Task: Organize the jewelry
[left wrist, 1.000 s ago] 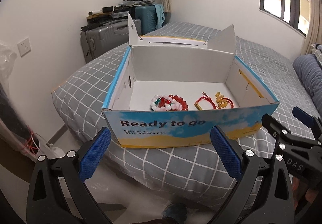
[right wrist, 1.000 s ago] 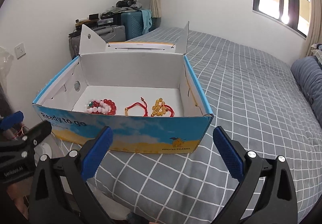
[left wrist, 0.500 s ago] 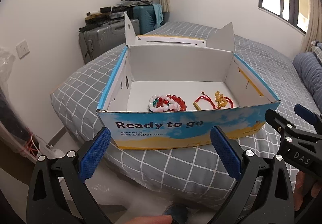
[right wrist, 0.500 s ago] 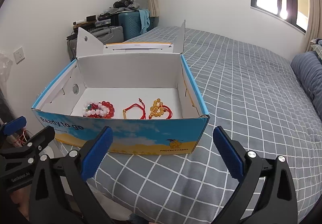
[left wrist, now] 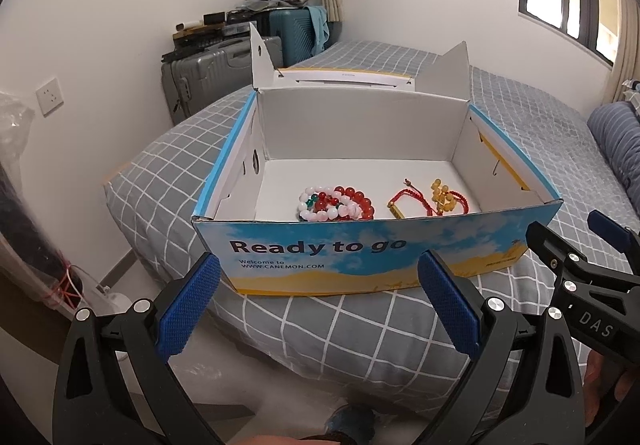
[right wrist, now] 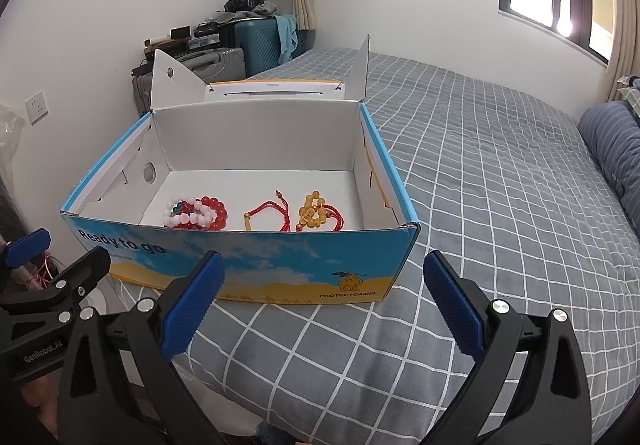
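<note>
Since a second ago both cameras have eased back and risen slightly, so the box [left wrist: 320,257] sits a little higher in each frame and more of its floor shows. The left gripper [left wrist: 318,303] and right gripper [right wrist: 322,303] stay spread wide and empty at the bottom of their frames. One box stands on the bed [right wrist: 500,185], mid-frame. Inside lie three pieces: one red-and-white bead bracelet [left wrist: 336,203], one red cord bracelet [left wrist: 402,199], one amber bead bracelet [left wrist: 448,199].
</note>
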